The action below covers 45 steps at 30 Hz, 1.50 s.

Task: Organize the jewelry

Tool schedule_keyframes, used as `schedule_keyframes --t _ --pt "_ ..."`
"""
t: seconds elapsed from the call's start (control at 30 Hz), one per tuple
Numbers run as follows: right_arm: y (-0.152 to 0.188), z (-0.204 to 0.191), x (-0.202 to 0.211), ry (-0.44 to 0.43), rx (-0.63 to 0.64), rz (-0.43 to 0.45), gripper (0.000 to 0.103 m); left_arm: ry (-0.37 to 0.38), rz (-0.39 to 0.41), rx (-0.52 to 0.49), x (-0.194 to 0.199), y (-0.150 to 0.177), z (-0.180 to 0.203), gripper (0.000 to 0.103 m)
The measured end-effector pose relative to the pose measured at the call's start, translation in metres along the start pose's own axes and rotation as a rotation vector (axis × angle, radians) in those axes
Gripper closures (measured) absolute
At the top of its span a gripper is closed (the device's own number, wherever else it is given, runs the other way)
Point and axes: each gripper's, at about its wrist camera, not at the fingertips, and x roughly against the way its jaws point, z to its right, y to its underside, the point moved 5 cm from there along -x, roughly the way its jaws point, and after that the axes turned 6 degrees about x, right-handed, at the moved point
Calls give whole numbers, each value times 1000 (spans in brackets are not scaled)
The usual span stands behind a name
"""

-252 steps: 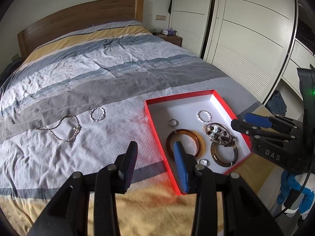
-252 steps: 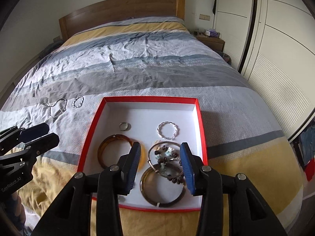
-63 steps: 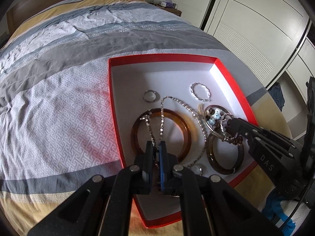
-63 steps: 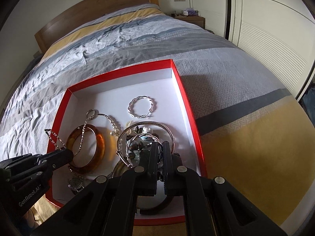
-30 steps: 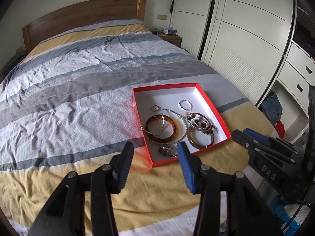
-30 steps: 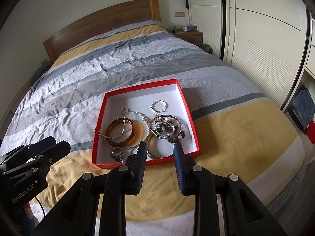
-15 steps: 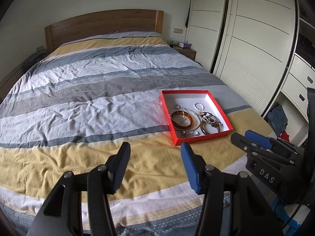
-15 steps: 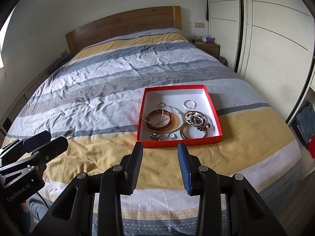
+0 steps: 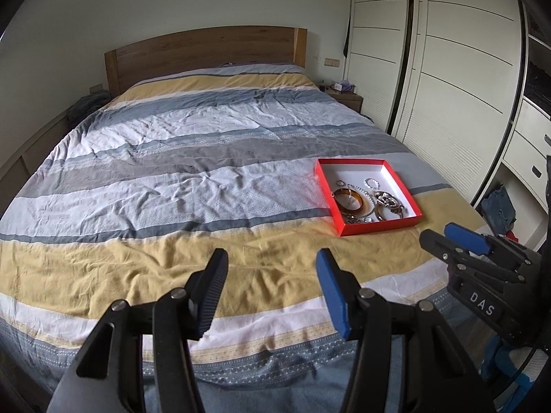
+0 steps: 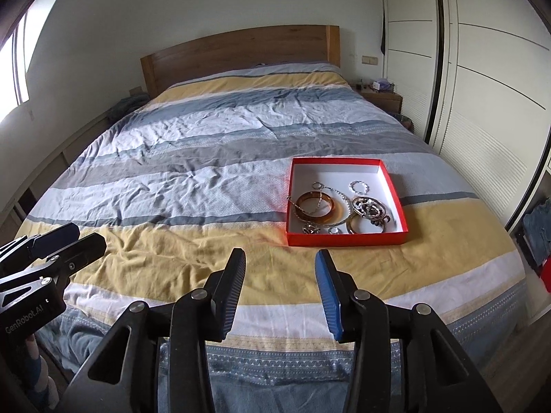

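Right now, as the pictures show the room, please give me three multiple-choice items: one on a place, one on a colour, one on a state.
1. Where does the box stand?
A. on the bed
B. on the floor
C. on the bedside table

2. What colour are the box's outer walls?
A. blue
B. red
C. green

3. How do the two grippers stand?
A. both shut on a chain
B. one holds a bangle
C. both open and empty

Answers:
1 A, the box rests on the striped cover, near the side by the wardrobe.
2 B, its outside is red and its inside white.
3 C, the left gripper and the right gripper hold nothing between their fingers; the right one's jaws have just been opening.
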Motion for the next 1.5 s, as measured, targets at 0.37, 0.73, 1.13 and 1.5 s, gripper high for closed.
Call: schedule_keyframes --t 0.37,0.73,1.13,1.5 --pt "15 -27 35 -5 47 33 58 -30 70 14 42 17 -28 52" --pt "35 -40 68 6 82 56 53 -29 132 11 76 35 -38 52" --pt "42 -59 85 -9 125 71 53 -11 135 22 90 49 -52 52" --pt "46 -64 87 -13 139 66 53 -2 131 27 93 56 -56 52"
